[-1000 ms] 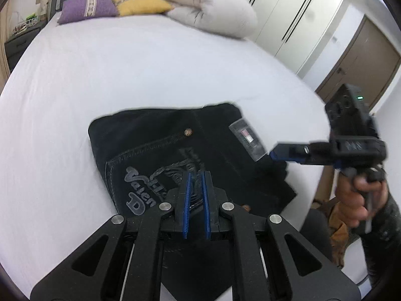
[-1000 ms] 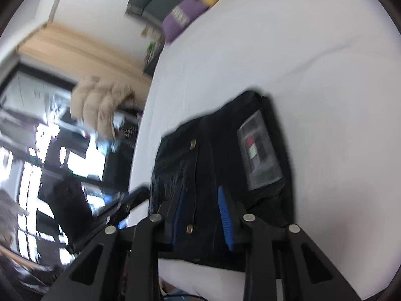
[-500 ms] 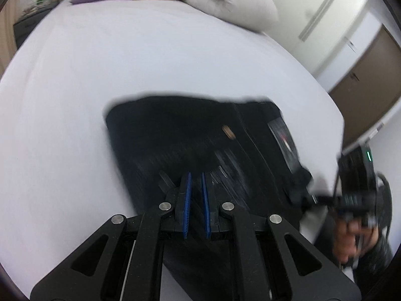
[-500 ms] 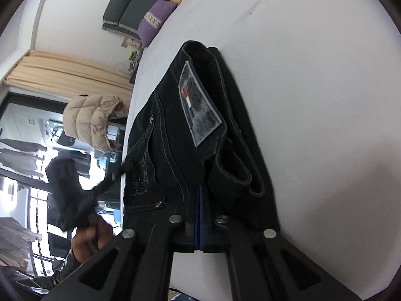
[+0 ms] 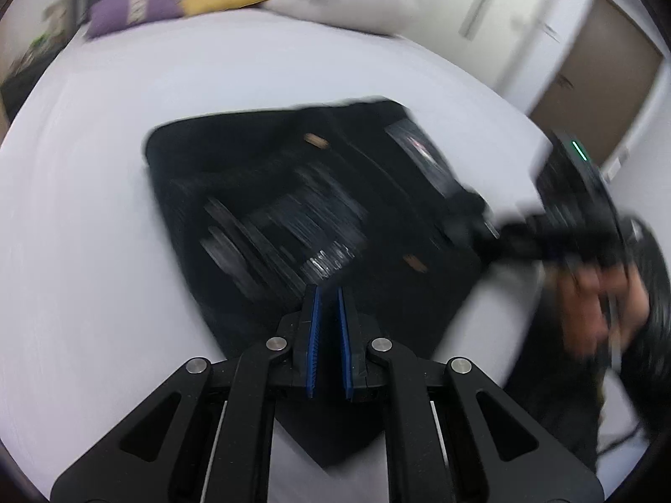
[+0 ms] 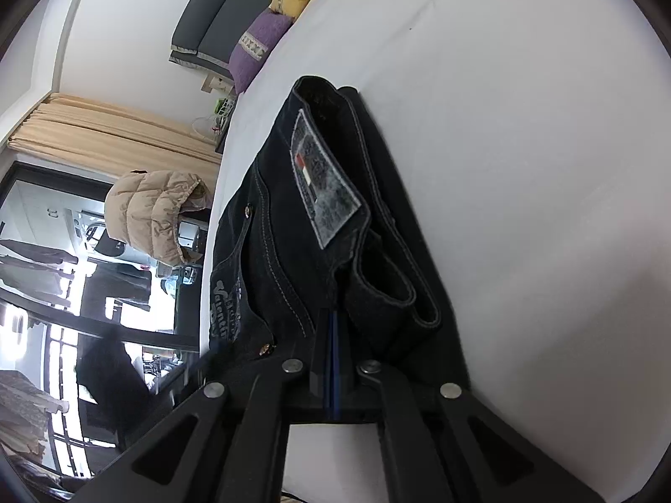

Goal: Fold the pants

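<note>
Bright daylight, fisheye warp, left-view motion blur

Close wrist views (shared pants (image 5: 293, 193))

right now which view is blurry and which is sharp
Left wrist view: heavy motion smear over the jeans and the right tool, only the left tool crisp. Right wrist view: jeans patch sharp, window side overexposed, fisheye bending throughout.
</note>
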### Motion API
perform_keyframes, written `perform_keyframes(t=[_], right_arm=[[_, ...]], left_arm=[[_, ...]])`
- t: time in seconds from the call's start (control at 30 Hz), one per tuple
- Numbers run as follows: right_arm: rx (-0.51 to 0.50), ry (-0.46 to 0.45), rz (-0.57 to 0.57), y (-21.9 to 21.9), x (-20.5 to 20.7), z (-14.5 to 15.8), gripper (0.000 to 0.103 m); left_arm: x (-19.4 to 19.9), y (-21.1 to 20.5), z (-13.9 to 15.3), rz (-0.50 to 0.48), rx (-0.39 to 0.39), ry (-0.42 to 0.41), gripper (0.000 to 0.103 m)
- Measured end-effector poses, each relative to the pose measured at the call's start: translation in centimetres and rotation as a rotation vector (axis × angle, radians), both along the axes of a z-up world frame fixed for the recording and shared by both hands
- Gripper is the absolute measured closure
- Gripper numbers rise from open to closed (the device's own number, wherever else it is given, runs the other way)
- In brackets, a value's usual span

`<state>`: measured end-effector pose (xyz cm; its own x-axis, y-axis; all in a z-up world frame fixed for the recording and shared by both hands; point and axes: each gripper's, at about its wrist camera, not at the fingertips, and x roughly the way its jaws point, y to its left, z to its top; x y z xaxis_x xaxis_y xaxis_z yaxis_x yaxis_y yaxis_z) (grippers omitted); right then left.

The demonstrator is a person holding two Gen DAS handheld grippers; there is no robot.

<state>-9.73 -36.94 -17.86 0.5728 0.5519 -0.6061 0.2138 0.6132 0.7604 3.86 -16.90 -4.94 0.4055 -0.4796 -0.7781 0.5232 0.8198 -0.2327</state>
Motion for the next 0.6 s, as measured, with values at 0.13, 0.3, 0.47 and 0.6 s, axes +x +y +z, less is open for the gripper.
perform_keyframes(t=[0.13, 0.3, 0.47, 0.6], right_arm=[[-0.006, 0.003, -0.009, 0.2, 0.0, 0.3, 0.103], [-0.073, -0.007, 0.036, 1.1, 0.4, 3.8, 0.06], [-0.151, -0.144, 0.009, -0.1, 0.6, 8.6, 0.021], [-0.168, -0.043, 0.003, -2.5, 3.5, 7.2, 0.021]], left_arm=[[-3.1, -0.8, -0.5, -0.06, 0.054, -0.079, 0.095], [-2.1, 0.5, -0.4, -0.045, -0.021, -0.016, 0.095], [-1.5, 4.8, 3.3, 0.082, -0.119, -0.049, 0.079], [0.7, 8.2, 3.2, 0.249, -0.153, -0.031, 0.002]])
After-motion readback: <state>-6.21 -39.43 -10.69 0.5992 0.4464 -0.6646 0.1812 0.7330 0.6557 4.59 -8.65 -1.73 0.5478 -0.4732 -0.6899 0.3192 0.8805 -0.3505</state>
